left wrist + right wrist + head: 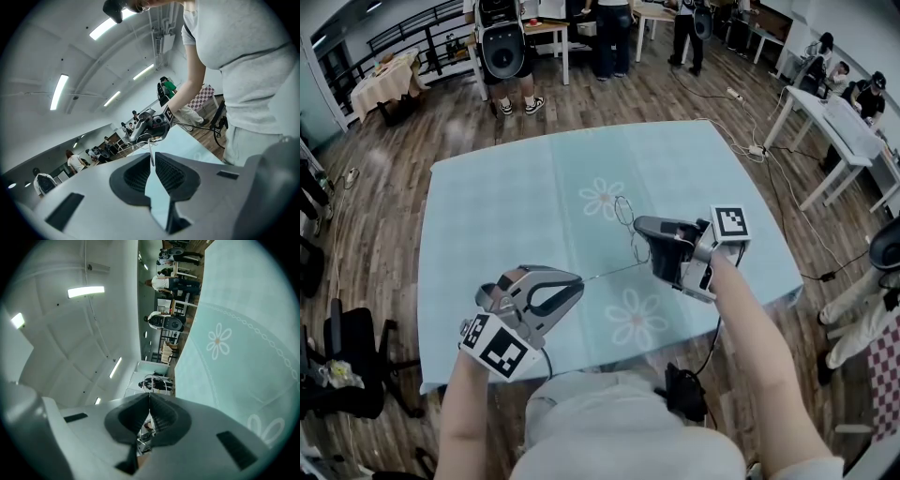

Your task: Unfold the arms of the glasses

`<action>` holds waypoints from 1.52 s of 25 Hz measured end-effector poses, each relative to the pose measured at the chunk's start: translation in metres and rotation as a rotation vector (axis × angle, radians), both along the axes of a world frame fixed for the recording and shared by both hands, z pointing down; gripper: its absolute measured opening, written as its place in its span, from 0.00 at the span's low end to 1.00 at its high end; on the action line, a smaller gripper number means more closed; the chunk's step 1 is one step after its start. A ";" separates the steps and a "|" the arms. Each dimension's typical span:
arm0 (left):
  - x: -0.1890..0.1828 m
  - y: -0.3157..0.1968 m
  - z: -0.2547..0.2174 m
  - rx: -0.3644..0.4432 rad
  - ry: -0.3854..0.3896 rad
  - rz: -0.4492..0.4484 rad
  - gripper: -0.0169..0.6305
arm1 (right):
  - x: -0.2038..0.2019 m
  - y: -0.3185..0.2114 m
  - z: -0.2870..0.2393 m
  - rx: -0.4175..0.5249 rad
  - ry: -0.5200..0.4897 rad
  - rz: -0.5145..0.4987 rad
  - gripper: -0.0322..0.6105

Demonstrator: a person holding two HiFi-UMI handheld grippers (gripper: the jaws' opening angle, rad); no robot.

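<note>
We note right gripper clamped on glasses frame; left gripper pinched on thin arm tip. We judge arm mid-unfold; next needs gentle outward swing, frame held steady.

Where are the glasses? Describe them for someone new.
On the teal flowered table, look between the two grippers on the person's side. The glasses are held there: thin wire rims at the right gripper, one arm stretched to the left gripper. Nothing else over the cloth is thin wire.
</note>
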State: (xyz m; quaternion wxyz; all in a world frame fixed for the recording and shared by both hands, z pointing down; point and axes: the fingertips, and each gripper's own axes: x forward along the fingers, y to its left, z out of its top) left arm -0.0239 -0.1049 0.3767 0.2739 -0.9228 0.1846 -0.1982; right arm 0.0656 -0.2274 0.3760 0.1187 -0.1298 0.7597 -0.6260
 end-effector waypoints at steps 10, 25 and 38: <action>-0.004 0.004 -0.004 -0.036 0.076 -0.032 0.09 | -0.004 0.010 -0.004 0.009 -0.019 -0.034 0.07; -0.010 -0.007 -0.001 -0.065 0.118 -0.093 0.25 | -0.006 0.018 -0.014 0.029 -0.063 -0.078 0.07; -0.020 -0.030 0.018 -0.192 0.297 -0.198 0.25 | -0.013 0.019 -0.017 0.032 -0.171 -0.023 0.07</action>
